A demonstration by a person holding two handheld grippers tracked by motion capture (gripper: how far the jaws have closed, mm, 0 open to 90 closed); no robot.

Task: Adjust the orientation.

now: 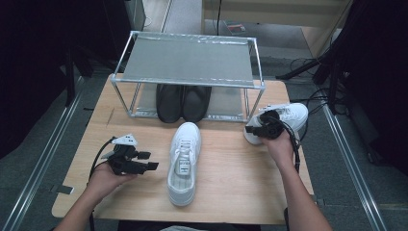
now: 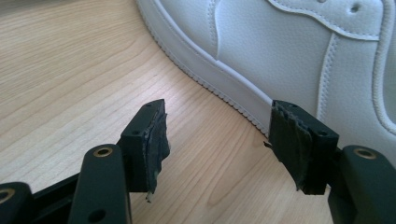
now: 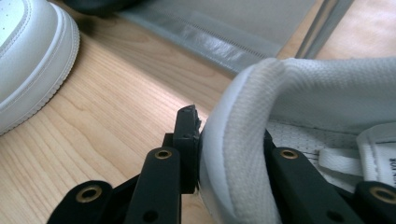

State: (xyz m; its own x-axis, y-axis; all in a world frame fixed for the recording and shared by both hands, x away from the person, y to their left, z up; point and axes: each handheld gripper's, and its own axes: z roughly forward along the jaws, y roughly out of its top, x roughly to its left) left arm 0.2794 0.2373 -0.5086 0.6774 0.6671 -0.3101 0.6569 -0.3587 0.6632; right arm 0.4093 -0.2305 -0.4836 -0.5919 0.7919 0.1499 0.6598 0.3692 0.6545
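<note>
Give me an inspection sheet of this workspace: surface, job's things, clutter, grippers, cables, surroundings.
Surface: wooden table, bare around the shoes.
Job's things: one white shoe lies mid-table; second white shoe at the right edge; black shoes on the lower shelf of the metal rack.
Clutter: nothing seen.
Grippers: left gripper open, beside the middle shoe; right gripper clamped on the second shoe's heel collar.
Cables: one trails from each gripper; more on the floor at right.
Surroundings: grey floor, dark sides.

- High view looks down from above the near table (image 1: 231, 192) edge.
- Both gripper views sit low, close, sharing the middle white shoe (image 1: 184, 161) (image 2: 289, 56) (image 3: 28, 60).
</note>
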